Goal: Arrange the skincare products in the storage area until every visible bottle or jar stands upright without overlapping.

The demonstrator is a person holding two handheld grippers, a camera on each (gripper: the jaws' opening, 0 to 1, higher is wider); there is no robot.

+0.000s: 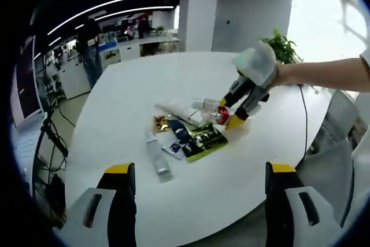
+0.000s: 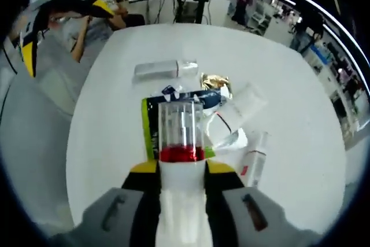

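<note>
The right gripper was clamped on a clear bottle with a red band above the heap, the left gripper gaped empty, and the silver tube and white tube lay flat on the white table, so most remained undone.

A white round-edged table carries a cluster of skincare items: a silver tube at seven o'clock, a green-edged sachet beside it.
</note>
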